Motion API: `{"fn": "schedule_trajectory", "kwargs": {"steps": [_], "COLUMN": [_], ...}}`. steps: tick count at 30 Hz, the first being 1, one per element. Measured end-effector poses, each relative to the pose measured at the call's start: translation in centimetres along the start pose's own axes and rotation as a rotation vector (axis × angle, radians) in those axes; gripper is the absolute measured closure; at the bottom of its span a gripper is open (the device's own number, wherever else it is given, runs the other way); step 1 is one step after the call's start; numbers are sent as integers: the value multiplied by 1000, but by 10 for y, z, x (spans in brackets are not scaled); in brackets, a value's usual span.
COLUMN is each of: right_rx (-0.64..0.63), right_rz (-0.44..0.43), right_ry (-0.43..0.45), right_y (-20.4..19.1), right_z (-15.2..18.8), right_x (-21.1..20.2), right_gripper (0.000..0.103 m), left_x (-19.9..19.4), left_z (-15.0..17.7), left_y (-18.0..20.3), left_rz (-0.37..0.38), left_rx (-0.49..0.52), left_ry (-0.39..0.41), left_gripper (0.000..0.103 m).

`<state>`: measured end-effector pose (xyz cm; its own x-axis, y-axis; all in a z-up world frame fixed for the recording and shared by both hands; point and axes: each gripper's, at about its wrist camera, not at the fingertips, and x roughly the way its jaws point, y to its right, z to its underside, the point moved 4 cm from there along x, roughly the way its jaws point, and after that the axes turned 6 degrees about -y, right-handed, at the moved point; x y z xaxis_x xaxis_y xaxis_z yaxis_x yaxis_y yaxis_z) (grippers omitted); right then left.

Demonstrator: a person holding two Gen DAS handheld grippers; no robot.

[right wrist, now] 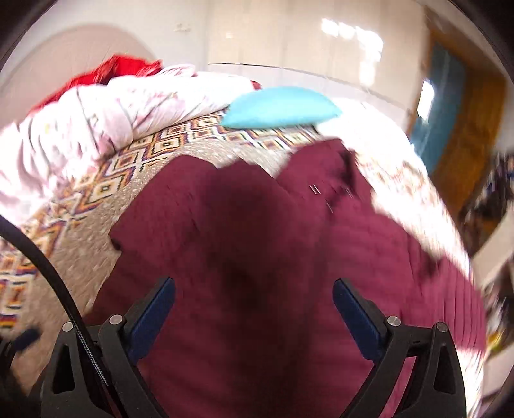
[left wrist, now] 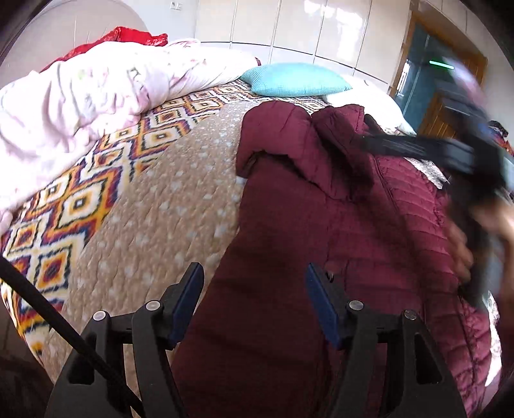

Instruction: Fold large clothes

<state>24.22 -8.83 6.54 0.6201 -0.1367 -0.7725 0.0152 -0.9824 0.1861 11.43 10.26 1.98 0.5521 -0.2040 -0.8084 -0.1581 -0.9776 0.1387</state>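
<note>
1. Mostly blurred: right wrist view smeared; in the left wrist view the right gripper (left wrist: 379, 135) and the hand (left wrist: 462, 254) holding it are streaks at the right edge, its jaws unreadable there.
2. Left gripper (left wrist: 255, 302) jaws apart, nothing between them; right gripper (right wrist: 253, 308) jaws wide apart over the cloth, nothing gripped.
3. Maroon quilted puffer jacket (left wrist: 321, 225) lies on the bed, a sleeve folded over its front, lower part cut off.
4. Beige quilted bedspread (left wrist: 167, 199) over a diamond-patterned blanket (left wrist: 77, 205); pink duvet (left wrist: 80, 96), turquoise pillow (left wrist: 295, 80), glossy wardrobe doors (left wrist: 305, 25) behind.
</note>
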Motion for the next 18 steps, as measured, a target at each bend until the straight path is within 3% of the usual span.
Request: {"fn": "schedule_trajectory", "kwargs": {"steps": [2,5,6,9,13,18], "right_rx": [-46,-39,-42,-18,164,444], "right_rz": [69,65,86,97,67,81], "right_ry": [-1,-60,-82,-170,-120,-103], "right_y": [-18,-33,-37,-31,28,134], "right_z": [-19,-37,-40,-40,-37,-5], "right_x": [21,56,67,85,57,29], "right_gripper": [6,8,14,83,93,94], "left_x": [-9,-21,-24,-30,-28,-22], "left_z": [5,8,8,6,7,11], "left_y": [-2,-4,-3,-4,-7,-2], "left_rz": [-16,-18,-15,-5,-13,-18], "left_rx": [14,29,32,41,36,37], "left_ry": [21,53,59,78,78,51], "left_gripper": [38,38,38,38,38,38]}}
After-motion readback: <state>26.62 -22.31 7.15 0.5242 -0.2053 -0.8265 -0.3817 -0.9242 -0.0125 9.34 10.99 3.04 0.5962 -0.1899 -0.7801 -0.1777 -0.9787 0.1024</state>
